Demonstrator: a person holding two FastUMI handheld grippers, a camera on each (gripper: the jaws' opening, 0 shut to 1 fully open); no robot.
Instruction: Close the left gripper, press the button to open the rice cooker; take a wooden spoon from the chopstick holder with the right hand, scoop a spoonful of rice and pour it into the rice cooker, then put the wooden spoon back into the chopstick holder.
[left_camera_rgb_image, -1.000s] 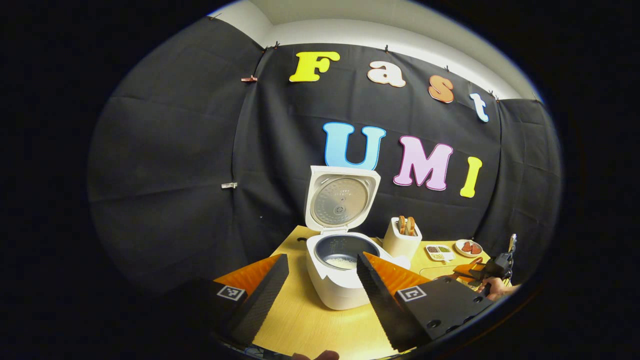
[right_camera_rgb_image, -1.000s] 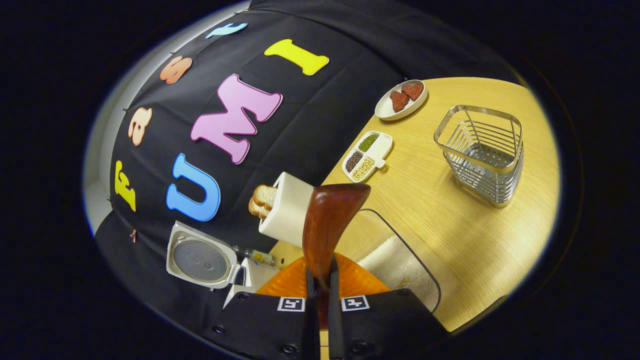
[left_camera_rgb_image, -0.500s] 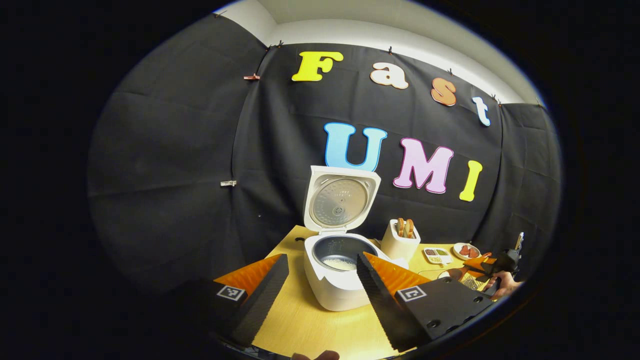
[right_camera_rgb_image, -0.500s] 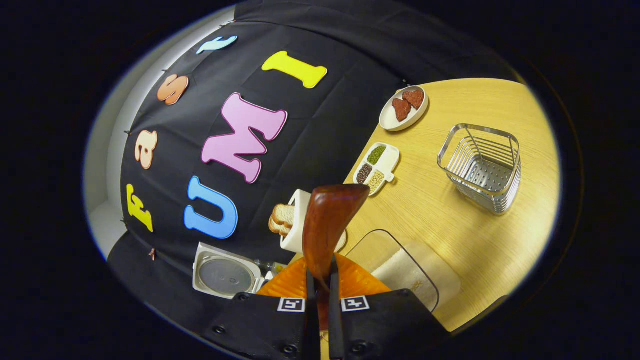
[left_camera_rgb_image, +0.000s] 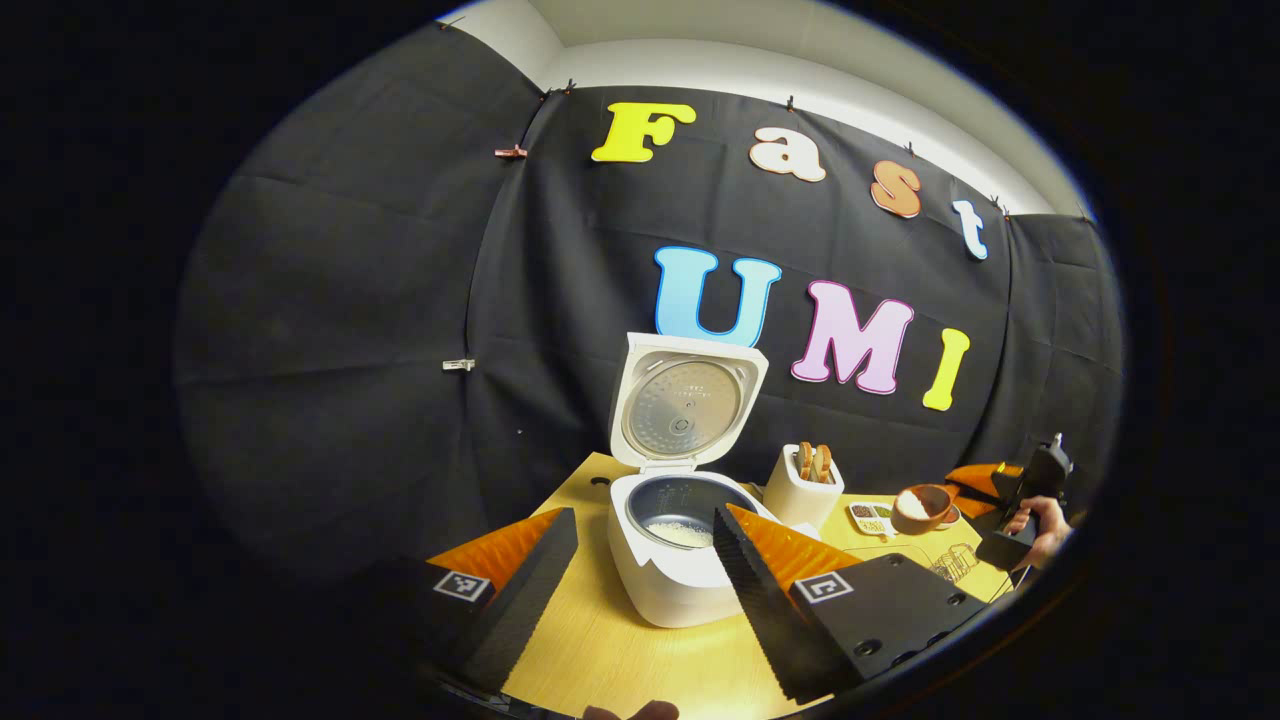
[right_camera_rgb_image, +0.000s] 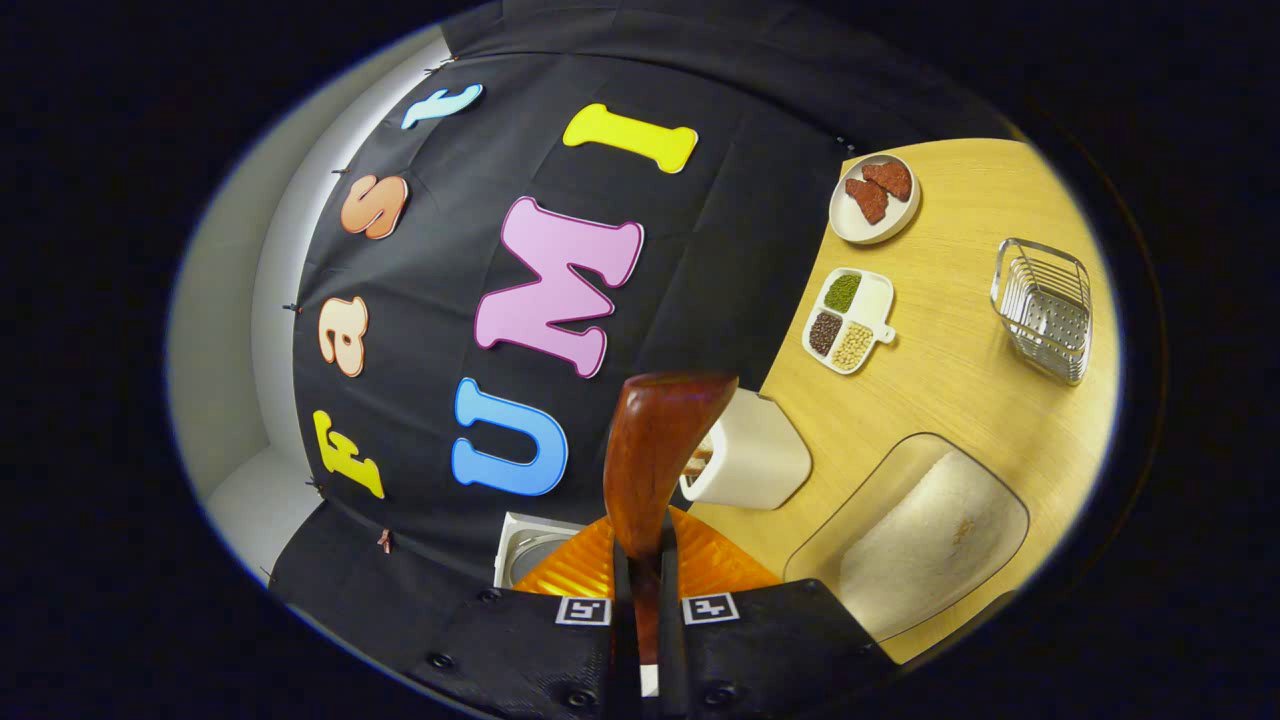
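The right gripper (right_camera_rgb_image: 640, 590), clamped on the spoon (right_camera_rgb_image: 655, 455) carrying rice, has the toaster (right_camera_rgb_image: 755, 455) just ahead and the holder (right_camera_rgb_image: 1045, 310) far right, while the left gripper (left_camera_rgb_image: 640, 570) gapes before the open cooker (left_camera_rgb_image: 675, 545).

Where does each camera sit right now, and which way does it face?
Left gripper view: rides the open left claw, level above the table, facing the open cooker; its own fingers show.
Right gripper view: rides the right claw, rolled sideways, facing the wall and table; its fingers are shut on the spoon.
Shared: cooker, toaster, divided dish; the left view also catches the right claw and hand.
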